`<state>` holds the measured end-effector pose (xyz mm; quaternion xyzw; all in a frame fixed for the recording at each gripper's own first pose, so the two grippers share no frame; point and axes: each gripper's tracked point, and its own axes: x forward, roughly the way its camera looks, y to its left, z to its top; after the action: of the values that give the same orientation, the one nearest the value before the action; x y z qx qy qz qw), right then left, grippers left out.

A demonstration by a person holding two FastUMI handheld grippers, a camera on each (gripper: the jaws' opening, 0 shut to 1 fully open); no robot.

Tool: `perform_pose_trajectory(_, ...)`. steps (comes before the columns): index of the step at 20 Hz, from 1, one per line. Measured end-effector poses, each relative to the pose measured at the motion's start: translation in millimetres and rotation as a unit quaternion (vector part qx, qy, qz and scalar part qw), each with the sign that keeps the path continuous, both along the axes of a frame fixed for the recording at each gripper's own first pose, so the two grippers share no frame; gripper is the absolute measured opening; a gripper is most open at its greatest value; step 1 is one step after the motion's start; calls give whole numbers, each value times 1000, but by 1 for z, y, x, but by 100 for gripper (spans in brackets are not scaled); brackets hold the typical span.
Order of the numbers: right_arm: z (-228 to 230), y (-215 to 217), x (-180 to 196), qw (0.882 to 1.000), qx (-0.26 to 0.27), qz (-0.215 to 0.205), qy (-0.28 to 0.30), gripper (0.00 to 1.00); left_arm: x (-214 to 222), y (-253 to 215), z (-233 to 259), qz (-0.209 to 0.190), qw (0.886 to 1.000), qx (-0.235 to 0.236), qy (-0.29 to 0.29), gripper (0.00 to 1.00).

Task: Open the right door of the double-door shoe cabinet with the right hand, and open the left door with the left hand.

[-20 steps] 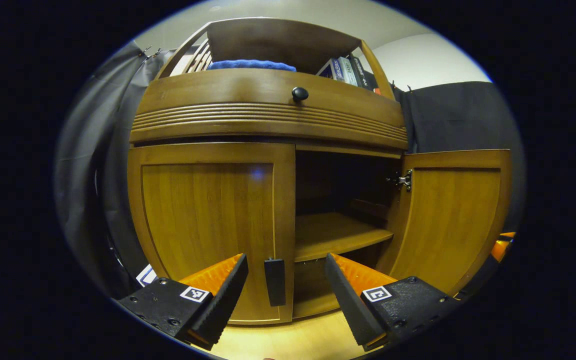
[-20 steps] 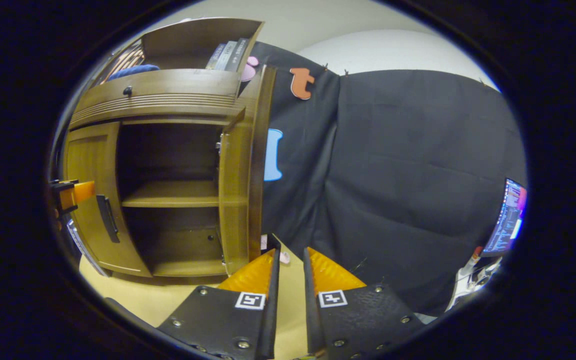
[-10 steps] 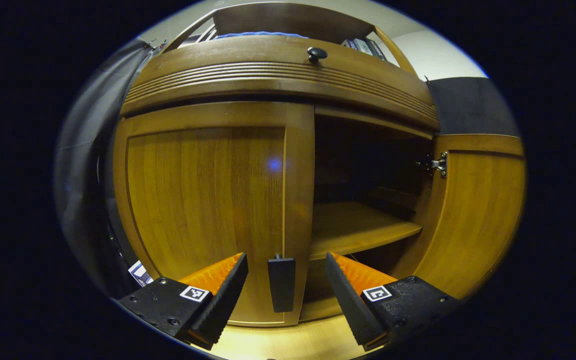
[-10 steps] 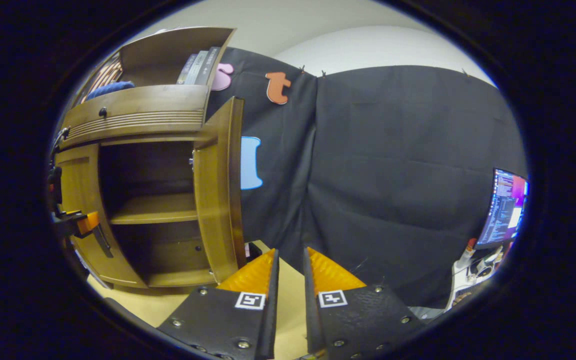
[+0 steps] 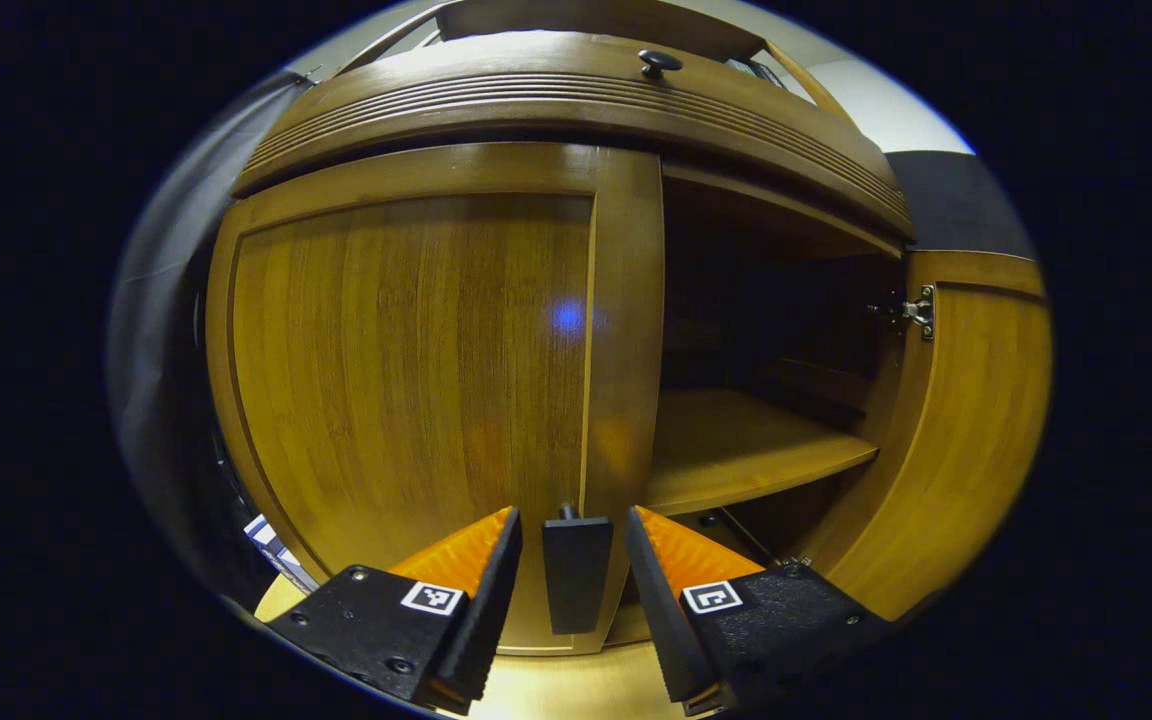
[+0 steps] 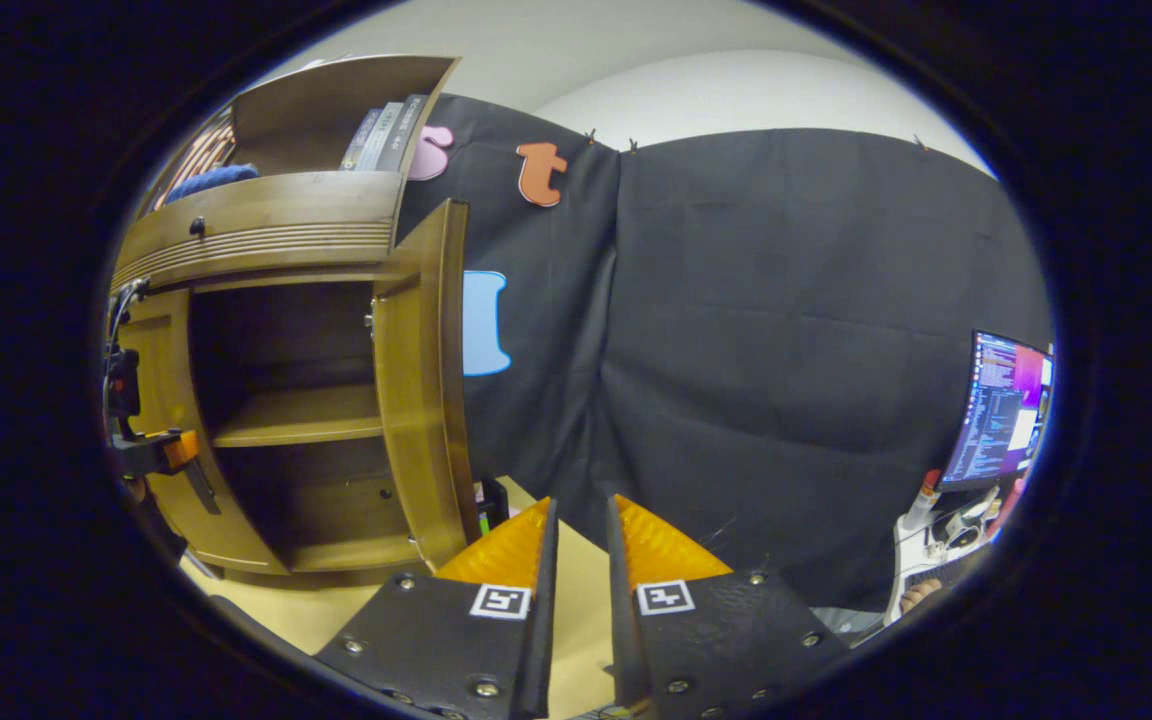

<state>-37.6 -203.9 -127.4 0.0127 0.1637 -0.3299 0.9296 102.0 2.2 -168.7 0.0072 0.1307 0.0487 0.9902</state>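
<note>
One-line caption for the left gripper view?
Left claw open astride the closed left door's handle; right door stands open.

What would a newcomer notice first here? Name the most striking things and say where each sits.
First, the wooden shoe cabinet seen close up in the left gripper view: its left door is closed, its right door swung wide, baring a shelf. Next, the left gripper, its open fingers either side of the dark door handle. In the right gripper view, the right gripper hangs nearly closed, holding nothing.
</note>
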Motion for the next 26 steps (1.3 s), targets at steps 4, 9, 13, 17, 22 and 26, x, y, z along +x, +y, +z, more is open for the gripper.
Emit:
perform_pose_trajectory(4, 4, 1, -1, 1000, 0, -1, -6, 24, 0, -1, -4, 3, 1000, -16, 4, 39)
perform_pose_trajectory(9, 10, 6, -2, 1000, -1, 5, -14, 28, -4, 0, -6, -2, 1000, -11, 11, 32)
perform_pose_trajectory(13, 11, 16, 0, 1000, -1, 17, -14, 28, -13, -1, -5, -9, 1000, -19, 11, 30)
perform_pose_trajectory(17, 8, 28, 4, 999, 4, 37, -15, 28, -28, -2, -3, -13, 1000, -22, 9, 31)
perform_pose_trajectory(22, 7, 53, 24, 995, 23, 97, -22, 29, -53, -1, 0, 2, 1000, -26, 10, 31)
perform_pose_trajectory(26, 11, 66, 44, 987, 35, 151, -28, 29, -75, 2, 4, 29, 999, -21, 9, 30)
